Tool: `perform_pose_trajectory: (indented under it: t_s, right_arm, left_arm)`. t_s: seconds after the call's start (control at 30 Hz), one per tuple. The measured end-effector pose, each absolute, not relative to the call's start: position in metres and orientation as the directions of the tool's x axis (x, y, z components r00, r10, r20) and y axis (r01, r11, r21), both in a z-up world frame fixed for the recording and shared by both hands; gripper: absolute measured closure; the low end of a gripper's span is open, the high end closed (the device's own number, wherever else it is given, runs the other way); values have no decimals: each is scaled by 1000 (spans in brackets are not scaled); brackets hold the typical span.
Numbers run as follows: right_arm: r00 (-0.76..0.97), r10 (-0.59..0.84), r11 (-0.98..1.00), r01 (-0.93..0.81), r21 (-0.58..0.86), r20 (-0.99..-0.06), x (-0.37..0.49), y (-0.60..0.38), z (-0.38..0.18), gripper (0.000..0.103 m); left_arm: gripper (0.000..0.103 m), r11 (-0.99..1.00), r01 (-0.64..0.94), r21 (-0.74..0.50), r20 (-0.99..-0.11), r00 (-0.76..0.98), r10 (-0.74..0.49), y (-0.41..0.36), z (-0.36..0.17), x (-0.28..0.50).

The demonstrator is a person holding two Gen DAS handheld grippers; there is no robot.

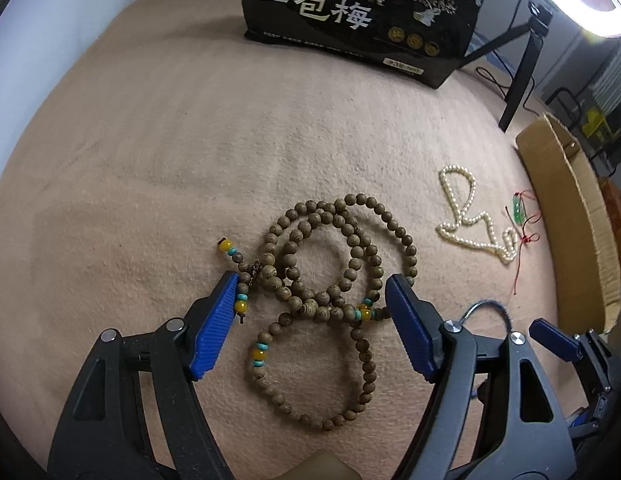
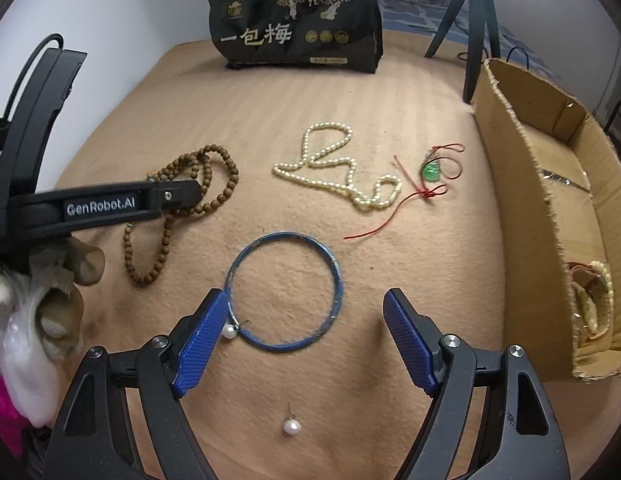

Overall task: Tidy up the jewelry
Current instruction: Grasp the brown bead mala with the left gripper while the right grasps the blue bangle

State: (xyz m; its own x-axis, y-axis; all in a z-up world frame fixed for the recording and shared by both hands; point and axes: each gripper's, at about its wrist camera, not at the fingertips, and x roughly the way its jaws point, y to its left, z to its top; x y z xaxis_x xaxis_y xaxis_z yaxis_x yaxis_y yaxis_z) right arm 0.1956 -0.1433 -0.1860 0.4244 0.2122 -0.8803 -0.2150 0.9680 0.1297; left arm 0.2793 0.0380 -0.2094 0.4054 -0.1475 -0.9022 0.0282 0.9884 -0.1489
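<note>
Both tongs spread wide: left tongs [image 1: 310, 290] over wooden bead strand [image 1: 330, 280], right tongs [image 2: 304, 306] over blue metal bangle [image 2: 284, 290].

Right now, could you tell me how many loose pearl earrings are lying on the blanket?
2. One pearl earring touches the blue bangle beside the right gripper's left finger; the other earring lies alone nearer the camera. More may be hidden inside the cardboard box.

Black frames, ribbed blue fingers [image 1: 214, 320]

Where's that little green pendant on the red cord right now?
In the right wrist view the green pendant lies on the tan cloth, between the pearl necklace to its left and the cardboard box to its right.
</note>
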Motion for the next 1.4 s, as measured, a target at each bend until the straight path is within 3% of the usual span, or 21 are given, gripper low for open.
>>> perform_pose_trajectory:
  t_s: [0.33, 0.5, 0.7, 0.8, 0.9, 1.13, 1.4]
  right_arm:
    - [397, 182, 968, -235, 92, -900, 205, -125, -200, 22]
    - [379, 162, 964, -259, 64, -911, 204, -122, -202, 22]
    - [363, 155, 960, -273, 54, -919, 204, -122, -204, 22]
    - [365, 140, 960, -278, 36, -920, 205, -122, -204, 31]
    - [369, 140, 960, -277, 35, -919, 206, -122, -203, 33]
    - [392, 157, 962, -266, 52, -907, 205, -127, -194, 33]
    - [448, 179, 965, -252, 68, -876, 199, -135, -167, 33]
  left_arm:
    - [29, 996, 58, -65, -903, 421, -83, 30, -215, 280]
    - [43, 998, 60, -15, -900, 434, -39, 25, -216, 282]
    - [67, 999, 43, -12, -896, 443, -30, 30, -214, 283]
    - [81, 999, 44, -5, -893, 450, -24, 34, -212, 280]
    - [92, 999, 41, -8, -892, 452, -26, 36, -210, 279]
    - [99, 999, 27, -38, -882, 469, -46, 41, -197, 275]
    - [99, 995, 14, -95, -845, 527, -89, 47, -167, 266]
